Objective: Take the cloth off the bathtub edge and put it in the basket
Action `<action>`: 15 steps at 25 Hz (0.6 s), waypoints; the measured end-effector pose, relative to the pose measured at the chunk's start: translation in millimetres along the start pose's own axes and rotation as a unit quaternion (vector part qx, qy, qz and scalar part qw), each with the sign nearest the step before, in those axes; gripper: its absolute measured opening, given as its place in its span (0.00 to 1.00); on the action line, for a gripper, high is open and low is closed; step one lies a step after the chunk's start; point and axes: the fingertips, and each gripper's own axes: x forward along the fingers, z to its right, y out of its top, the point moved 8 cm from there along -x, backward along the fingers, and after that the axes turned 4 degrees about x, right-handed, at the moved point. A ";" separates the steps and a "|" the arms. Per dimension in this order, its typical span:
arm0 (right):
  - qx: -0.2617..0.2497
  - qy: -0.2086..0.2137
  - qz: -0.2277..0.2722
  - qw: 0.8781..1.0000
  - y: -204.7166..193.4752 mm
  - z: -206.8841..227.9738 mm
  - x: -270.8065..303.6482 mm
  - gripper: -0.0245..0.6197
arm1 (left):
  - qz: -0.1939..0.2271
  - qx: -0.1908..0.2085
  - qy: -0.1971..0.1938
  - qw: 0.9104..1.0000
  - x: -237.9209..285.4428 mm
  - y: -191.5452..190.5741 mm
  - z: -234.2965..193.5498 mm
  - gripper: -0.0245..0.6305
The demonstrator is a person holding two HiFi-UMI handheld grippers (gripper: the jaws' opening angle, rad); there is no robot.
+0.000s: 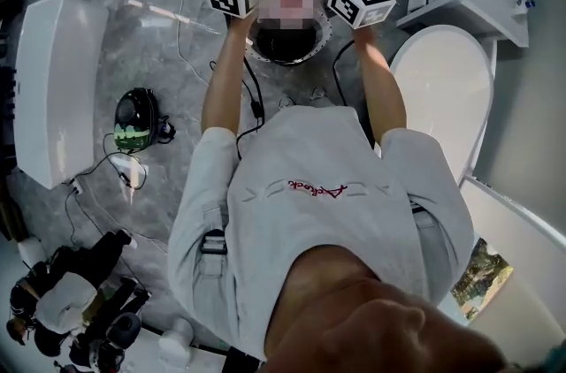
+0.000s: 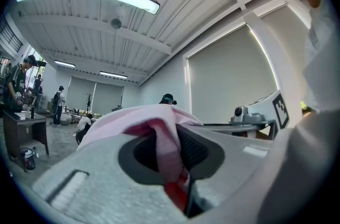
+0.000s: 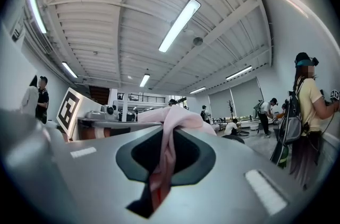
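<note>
Pickup part looked done to us. Our left gripper [image 2: 171, 156] had its jaws pressed tight on a fold of the pink cloth [image 2: 139, 119], and the right gripper [image 3: 163, 162] was pinching another fold of it the same way. The rest was bunched up just past the jaw tips. It was well clear of the bathtub [image 1: 523, 228]. The basket [image 1: 306, 60] seemed to sit right beyond the jaws, so we figured only the drop-in and letting go were left.
</note>
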 end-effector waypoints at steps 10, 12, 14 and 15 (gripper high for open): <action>0.035 0.049 -0.035 0.998 -70.3 14.0 18.7 0.07 | -0.033 -0.027 0.055 0.998 -8.8 -70.8 -13.1 0.12; 0.044 0.053 -0.047 0.997 -83.6 12.1 17.6 0.07 | -0.040 -0.039 0.063 0.996 -14.3 -84.4 -11.4 0.12; 0.050 0.057 -0.058 0.995 -95.5 10.6 14.5 0.07 | -0.044 -0.050 0.070 0.995 -18.6 -97.3 -7.9 0.12; 0.054 0.058 -0.064 0.995 -103.6 11.0 14.1 0.07 | -0.047 -0.056 0.072 0.995 -20.0 -106.0 -7.5 0.12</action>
